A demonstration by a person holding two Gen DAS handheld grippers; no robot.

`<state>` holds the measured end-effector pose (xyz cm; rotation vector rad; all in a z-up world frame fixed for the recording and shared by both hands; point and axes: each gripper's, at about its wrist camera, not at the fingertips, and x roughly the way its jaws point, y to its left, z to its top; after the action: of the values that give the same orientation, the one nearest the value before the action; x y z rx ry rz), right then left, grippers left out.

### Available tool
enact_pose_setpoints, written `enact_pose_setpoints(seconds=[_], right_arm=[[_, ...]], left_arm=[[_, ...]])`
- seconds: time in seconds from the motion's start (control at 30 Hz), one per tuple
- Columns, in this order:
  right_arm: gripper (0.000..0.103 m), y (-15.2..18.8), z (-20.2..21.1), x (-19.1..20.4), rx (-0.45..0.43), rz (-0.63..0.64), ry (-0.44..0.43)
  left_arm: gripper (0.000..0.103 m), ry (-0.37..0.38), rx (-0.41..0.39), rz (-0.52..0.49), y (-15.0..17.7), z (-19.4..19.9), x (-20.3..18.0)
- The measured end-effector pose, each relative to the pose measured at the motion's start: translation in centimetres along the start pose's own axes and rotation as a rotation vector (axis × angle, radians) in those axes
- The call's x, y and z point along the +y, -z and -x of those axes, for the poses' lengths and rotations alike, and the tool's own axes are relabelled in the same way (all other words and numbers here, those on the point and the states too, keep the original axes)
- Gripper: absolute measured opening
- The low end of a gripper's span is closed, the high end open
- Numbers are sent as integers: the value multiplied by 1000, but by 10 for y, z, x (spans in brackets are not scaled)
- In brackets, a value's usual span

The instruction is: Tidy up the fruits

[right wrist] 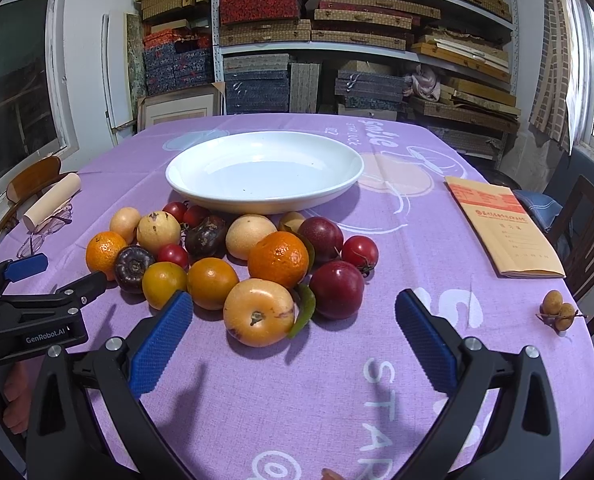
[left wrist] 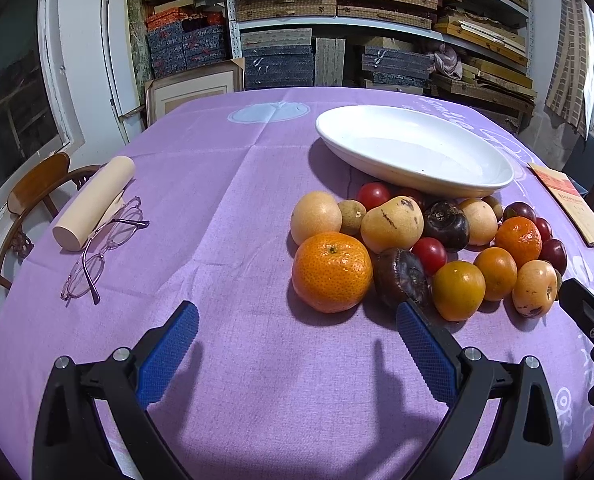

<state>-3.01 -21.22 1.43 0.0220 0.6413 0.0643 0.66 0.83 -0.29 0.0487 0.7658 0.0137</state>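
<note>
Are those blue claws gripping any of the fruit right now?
No. The left gripper and right gripper are both open and hold nothing; the fruit pile lies untouched on the tablecloth.

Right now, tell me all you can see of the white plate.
The plate is a white, glossy, shallow oval dish, ceramic by its look. It sits upright and empty on the purple cloth, behind the fruit pile. A few dark specks mark its inside. The nearest tomatoes seem to meet its front edge. Neither gripper touches it.

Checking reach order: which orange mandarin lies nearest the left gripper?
The large mandarin at the pile's left front, just ahead of the open left gripper.
</note>
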Motion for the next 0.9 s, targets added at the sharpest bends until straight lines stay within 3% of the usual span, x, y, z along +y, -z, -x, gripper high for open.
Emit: enact_pose_setpoints(seconds=[0.9], right_arm=[[99,-4,3,0,-19,-6,-1]], left_arm=[[100,-2,3,-2,0,0,-1]])
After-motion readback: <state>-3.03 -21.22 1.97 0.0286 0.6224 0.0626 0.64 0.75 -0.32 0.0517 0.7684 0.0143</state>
